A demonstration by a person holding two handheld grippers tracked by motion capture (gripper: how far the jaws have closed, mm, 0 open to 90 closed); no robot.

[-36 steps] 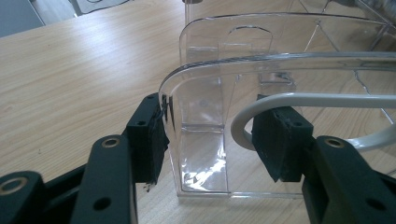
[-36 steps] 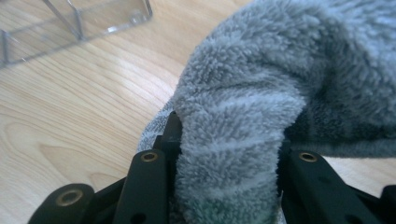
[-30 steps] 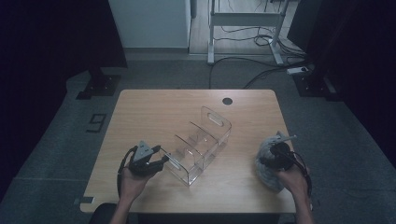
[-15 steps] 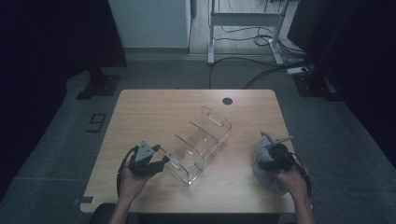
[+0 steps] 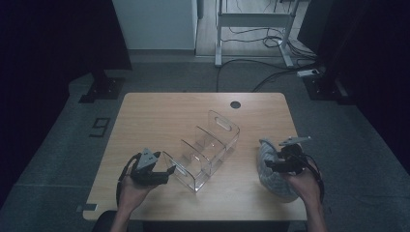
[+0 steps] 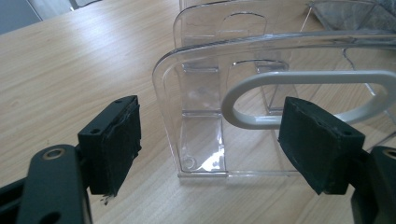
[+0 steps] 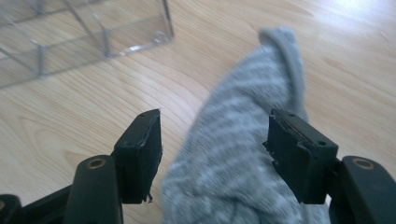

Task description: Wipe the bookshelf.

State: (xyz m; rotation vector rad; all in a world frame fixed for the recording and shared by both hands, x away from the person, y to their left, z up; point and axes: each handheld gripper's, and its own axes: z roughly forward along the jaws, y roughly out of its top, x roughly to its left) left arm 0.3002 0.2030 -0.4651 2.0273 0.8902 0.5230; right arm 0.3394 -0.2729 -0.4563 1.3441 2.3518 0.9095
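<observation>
Wood-grain table [image 5: 159, 121] carries a clear plastic divider rack [image 5: 205, 150] near its middle and a grey striped sock [image 5: 273, 169] toward the right edge, the two lying well apart.

In the high view the left gripper [image 5: 167, 171] sits low at the near left, just beside the rack's nearest end wall. In the left gripper view its fingers [image 6: 114, 142] stand wide apart, having just been opening, with the rounded end panel of the rack [image 6: 201, 116] between them and not pressed by either pad. A grey-white oblong loop [image 6: 303, 100] shows through or against the clear plastic close to the far finger; whether it touches that finger cannot be told.

The right gripper [image 5: 270, 164] hovers over the sock at the near right of the table. In the right gripper view its fingers [image 7: 140, 149] are spread, their widening over the last moment all but done, and the sock [image 7: 243, 154] rises in a bunched fold between them. The pad on one side is clearly apart from the fabric; the other sits just beside it, with no visible squeeze. A corner of the rack [image 7: 93, 32] shows beyond the sock.
</observation>
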